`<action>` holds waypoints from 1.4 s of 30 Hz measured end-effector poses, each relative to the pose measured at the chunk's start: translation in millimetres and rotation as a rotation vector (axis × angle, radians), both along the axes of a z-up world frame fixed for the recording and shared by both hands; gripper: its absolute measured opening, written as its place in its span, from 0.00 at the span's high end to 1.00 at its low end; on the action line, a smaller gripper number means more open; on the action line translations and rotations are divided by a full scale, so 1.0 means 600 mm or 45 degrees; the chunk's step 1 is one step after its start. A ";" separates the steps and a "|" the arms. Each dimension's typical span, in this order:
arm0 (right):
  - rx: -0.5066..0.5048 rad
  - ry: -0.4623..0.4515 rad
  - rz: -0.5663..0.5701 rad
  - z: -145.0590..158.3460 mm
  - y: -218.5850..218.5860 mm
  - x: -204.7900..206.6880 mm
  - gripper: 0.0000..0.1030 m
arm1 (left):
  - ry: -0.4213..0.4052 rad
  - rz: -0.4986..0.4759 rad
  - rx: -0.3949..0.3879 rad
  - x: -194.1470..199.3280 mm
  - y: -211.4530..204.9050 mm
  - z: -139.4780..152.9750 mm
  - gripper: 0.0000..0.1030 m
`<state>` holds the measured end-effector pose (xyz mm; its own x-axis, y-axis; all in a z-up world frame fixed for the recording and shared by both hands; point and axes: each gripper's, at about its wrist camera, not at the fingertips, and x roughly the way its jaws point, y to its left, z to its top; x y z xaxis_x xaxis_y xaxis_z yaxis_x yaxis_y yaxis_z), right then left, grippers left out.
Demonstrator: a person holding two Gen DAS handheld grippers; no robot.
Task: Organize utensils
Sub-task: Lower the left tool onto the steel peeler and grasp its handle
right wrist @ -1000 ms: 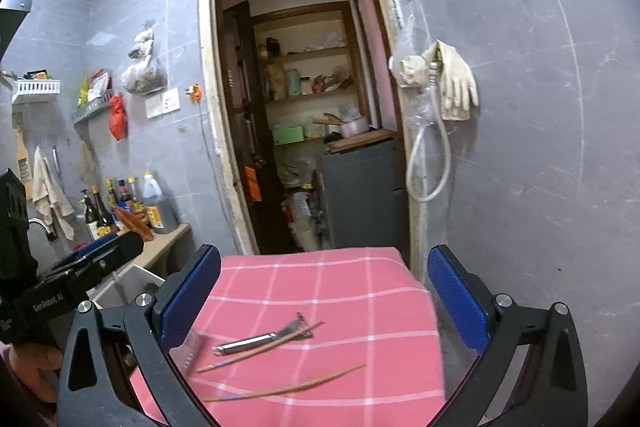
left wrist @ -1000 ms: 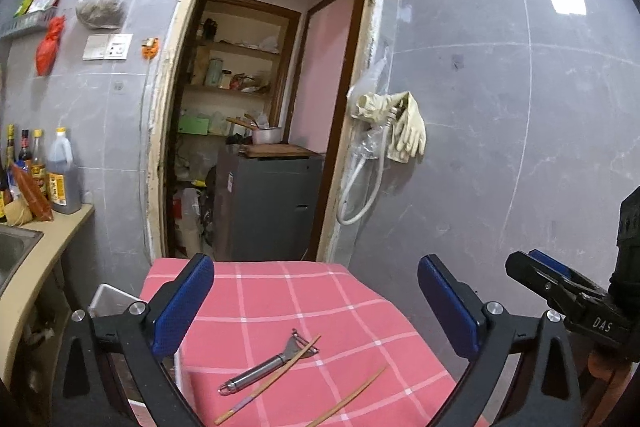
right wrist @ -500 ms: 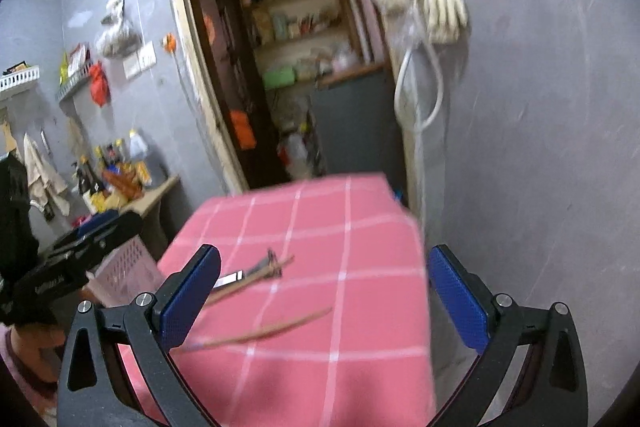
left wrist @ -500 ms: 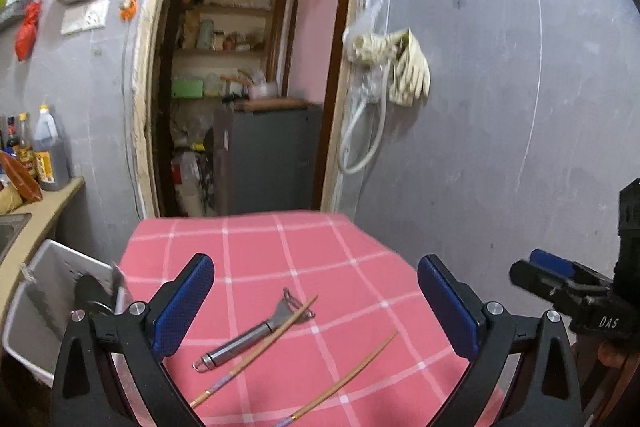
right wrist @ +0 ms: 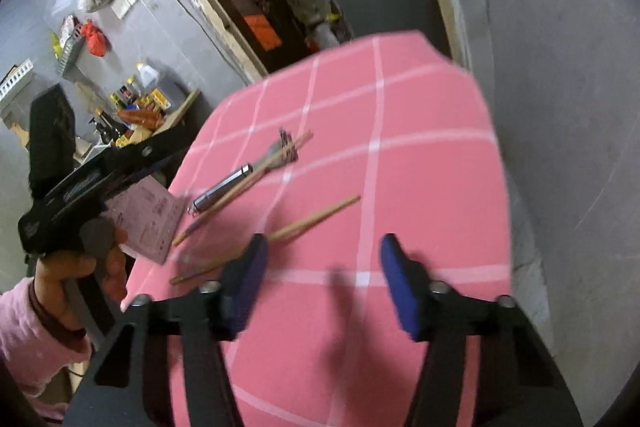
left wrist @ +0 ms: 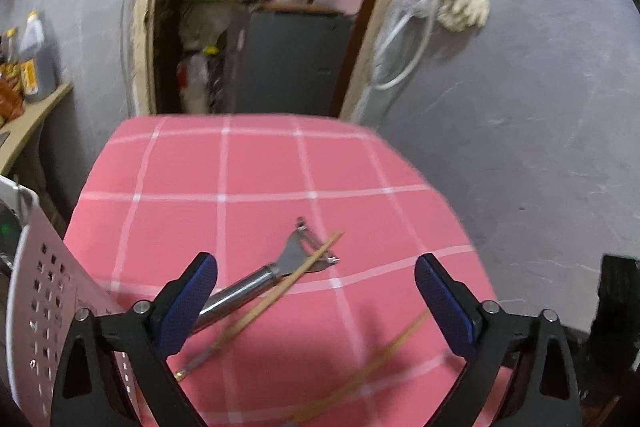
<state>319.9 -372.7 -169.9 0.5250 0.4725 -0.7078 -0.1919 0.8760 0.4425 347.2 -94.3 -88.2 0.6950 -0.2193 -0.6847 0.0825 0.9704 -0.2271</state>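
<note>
- The left gripper (left wrist: pixel 316 295) hangs over a pink checked tablecloth (left wrist: pixel 256 163), its blue pads wide apart with nothing pressed between them; its jaws have just been closing a little.
- A metal peeler (left wrist: pixel 256 285) lies on the cloth, its handle running behind the left pad.
- One chopstick (left wrist: pixel 280 297) lies across the peeler's head.
- A second chopstick (left wrist: pixel 372 359), blurred, lies nearer the right pad.
- A white perforated basket (left wrist: pixel 36 291) stands at the cloth's left edge.
</note>
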 end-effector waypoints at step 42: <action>0.248 0.248 -0.114 -0.064 0.061 0.058 0.78 | 0.633 -0.111 -0.008 0.103 0.020 -0.105 0.72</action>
<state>354.5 -336.2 -208.1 0.4339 0.5676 -0.6997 -0.0127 0.7804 0.6251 408.8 -82.3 -151.4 0.2642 -0.2667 -0.9268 0.0434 0.9633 -0.2649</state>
